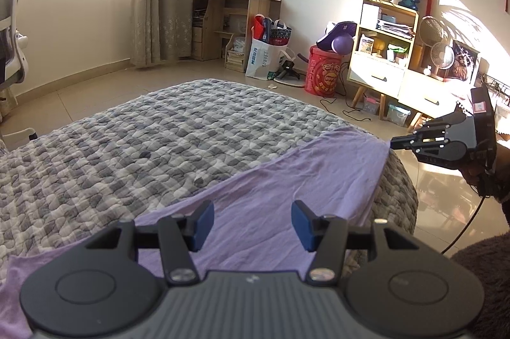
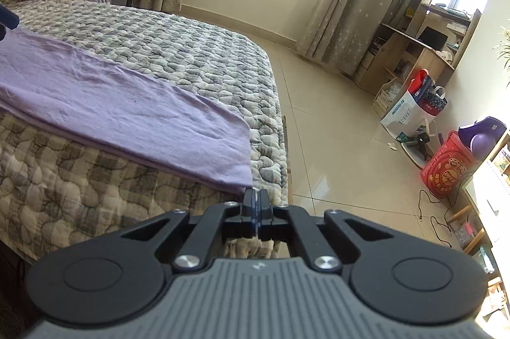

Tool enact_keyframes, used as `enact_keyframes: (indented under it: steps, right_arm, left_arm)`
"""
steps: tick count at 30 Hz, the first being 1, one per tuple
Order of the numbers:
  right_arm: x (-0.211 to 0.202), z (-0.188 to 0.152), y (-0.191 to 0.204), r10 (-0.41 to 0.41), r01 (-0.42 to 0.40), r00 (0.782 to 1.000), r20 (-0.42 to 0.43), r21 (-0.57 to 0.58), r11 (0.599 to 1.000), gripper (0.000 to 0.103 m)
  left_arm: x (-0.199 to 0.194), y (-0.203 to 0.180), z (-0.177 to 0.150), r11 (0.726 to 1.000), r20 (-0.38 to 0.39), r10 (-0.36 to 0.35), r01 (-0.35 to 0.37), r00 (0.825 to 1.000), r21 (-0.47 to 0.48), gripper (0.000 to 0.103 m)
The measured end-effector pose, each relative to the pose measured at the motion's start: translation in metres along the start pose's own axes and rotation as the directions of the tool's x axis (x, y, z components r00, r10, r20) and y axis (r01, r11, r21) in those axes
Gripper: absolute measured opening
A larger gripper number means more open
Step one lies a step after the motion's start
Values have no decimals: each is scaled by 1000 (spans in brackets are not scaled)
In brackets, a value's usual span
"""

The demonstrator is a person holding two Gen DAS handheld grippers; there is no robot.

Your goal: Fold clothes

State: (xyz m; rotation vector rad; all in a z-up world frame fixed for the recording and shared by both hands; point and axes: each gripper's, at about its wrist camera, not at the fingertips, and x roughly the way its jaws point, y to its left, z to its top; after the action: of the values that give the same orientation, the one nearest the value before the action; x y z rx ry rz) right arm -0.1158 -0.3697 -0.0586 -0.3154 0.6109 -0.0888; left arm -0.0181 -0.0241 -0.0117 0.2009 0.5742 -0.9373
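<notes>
Purple cloth (image 1: pixel 280 179) spread flat along bed (image 1: pixel 134 141) edge over checked quilt, corner at bed's end pinched by right gripper (image 2: pixel 255 199) with fingers clamped together, left gripper (image 1: pixel 251 224) held above cloth, fingers (image 1: pixel 204 222) apart.

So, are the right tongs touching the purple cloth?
Touching. In the right wrist view the right tongs are shut on the corner of the purple cloth at the bed's edge; the left wrist view agrees.
</notes>
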Motion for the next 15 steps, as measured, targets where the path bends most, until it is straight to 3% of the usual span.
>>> enact_keyframes:
  steps: [1, 3, 7, 10, 15]
  right_arm:
    - [-4, 2, -1, 13, -13, 1000, 10, 18, 1000, 12]
    - [-11, 9, -3, 42, -43, 999, 30, 51, 998, 13]
    - [-20, 25, 2, 176, -187, 980, 93, 119, 975, 13]
    - [-18, 37, 21, 324, -342, 936, 137, 137, 930, 13]
    - [-7, 59, 66, 525, -543, 836, 159, 106, 833, 13]
  left_arm:
    - [-3, 1, -2, 1000, -2, 0, 0, 1000, 0, 54]
    - [-1, -1, -4, 1000, -13, -27, 27, 1000, 4, 54]
    - [5, -4, -9, 996, -39, -88, 89, 995, 13, 40]
    - [13, -8, -10, 991, -57, -128, 130, 990, 28, 28]
    - [23, -15, -7, 979, -56, -197, 200, 979, 48, 26]
